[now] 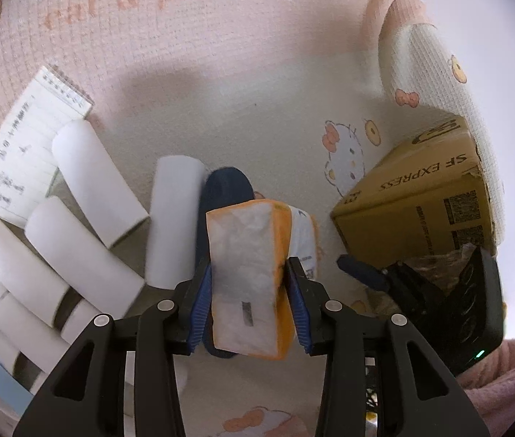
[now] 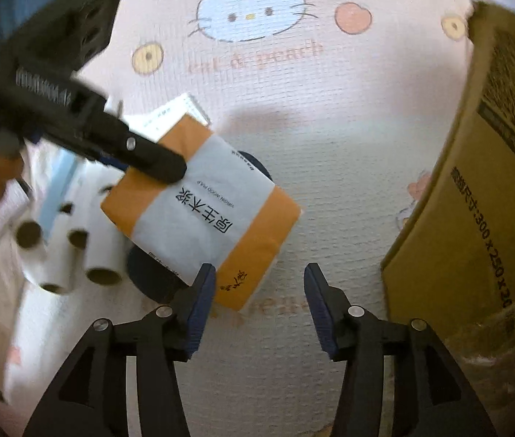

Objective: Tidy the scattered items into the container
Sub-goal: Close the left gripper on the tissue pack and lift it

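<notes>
My left gripper is shut on an orange-and-white tissue pack and holds it above the pink mat; the pack also shows in the right wrist view, with the left gripper's finger on its upper edge. My right gripper is open and empty, just right of the pack and low over the mat. The brown cardboard box stands to the right, and fills the right side of the right wrist view. Several white paper rolls lie at the left, with a dark blue round object under the pack.
A lined notepad lies at the far left among the rolls. The rolls and a light blue item show left in the right wrist view. The pink cartoon mat covers the floor. A raised mat edge rises behind the box.
</notes>
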`<state>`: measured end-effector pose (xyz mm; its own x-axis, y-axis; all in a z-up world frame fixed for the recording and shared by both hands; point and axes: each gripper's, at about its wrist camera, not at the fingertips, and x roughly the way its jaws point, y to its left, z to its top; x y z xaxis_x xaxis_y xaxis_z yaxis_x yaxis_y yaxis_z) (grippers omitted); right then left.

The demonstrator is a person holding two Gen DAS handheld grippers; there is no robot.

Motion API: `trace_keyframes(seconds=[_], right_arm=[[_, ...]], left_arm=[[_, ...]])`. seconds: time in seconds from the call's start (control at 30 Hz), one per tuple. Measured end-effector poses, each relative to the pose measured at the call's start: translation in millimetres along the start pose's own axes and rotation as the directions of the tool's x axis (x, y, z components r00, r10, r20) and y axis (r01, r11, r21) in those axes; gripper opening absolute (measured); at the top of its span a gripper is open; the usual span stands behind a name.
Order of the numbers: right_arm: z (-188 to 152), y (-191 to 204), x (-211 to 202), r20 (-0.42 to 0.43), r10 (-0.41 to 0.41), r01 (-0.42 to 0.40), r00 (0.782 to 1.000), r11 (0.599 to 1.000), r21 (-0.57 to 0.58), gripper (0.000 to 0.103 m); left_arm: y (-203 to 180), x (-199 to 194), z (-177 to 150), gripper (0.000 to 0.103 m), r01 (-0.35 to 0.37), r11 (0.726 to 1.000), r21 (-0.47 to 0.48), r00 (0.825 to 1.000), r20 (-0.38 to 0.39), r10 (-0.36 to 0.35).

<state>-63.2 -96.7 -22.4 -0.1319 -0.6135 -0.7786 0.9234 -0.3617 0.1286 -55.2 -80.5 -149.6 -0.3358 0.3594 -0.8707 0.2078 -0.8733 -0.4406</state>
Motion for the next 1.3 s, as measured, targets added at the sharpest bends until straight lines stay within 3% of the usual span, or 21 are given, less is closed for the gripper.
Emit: trace_keyframes(seconds=[0.13, 0.27, 0.53, 0.77, 0.97, 1.3], right_arm=[[5.2, -12.1, -11.6, 0.027, 0.135, -0.137, 0.991, 0.985, 0.108, 0.053], [7.7, -8.0, -4.8, 0.010, 0.196, -0.195, 0.981, 0.968, 0.157, 0.053], [14.1, -9.7, 6.5, -0.007, 0.229, -0.221, 0.973, 0.943, 0.248, 0.055], [17.2, -3.1, 14.5, -0.035, 0.251, -0.230, 0.967, 0.930, 0.287, 0.057], [19.7, -3.7, 21.0, -0.055, 0.288, -0.253, 0.956, 0.904, 0.345, 0.061], [30.0, 6.3, 4.5, -0.039, 0.224, -0.201, 0.974, 0.931, 0.306, 0.060]], left_arm=[[3.2, -4.7, -2.5, 0.044, -0.022, 1.000, 0.014, 0.999, 0.031, 0.022], [6.6, -5.8, -4.6, 0.044, -0.013, 1.000, 0.006, 0.999, 0.036, 0.013], [9.5, -4.0, -3.4, 0.044, 0.009, 1.000, -0.023, 0.999, 0.041, -0.008], [10.6, -5.5, -6.8, 0.044, -0.012, 1.000, -0.014, 0.998, 0.058, 0.013], [18.5, -1.4, -4.6, 0.045, 0.035, 0.996, -0.079, 0.999, 0.026, -0.034], [5.7, -4.5, -2.3, 0.046, 0.025, 0.998, -0.065, 1.000, 0.011, -0.025]])
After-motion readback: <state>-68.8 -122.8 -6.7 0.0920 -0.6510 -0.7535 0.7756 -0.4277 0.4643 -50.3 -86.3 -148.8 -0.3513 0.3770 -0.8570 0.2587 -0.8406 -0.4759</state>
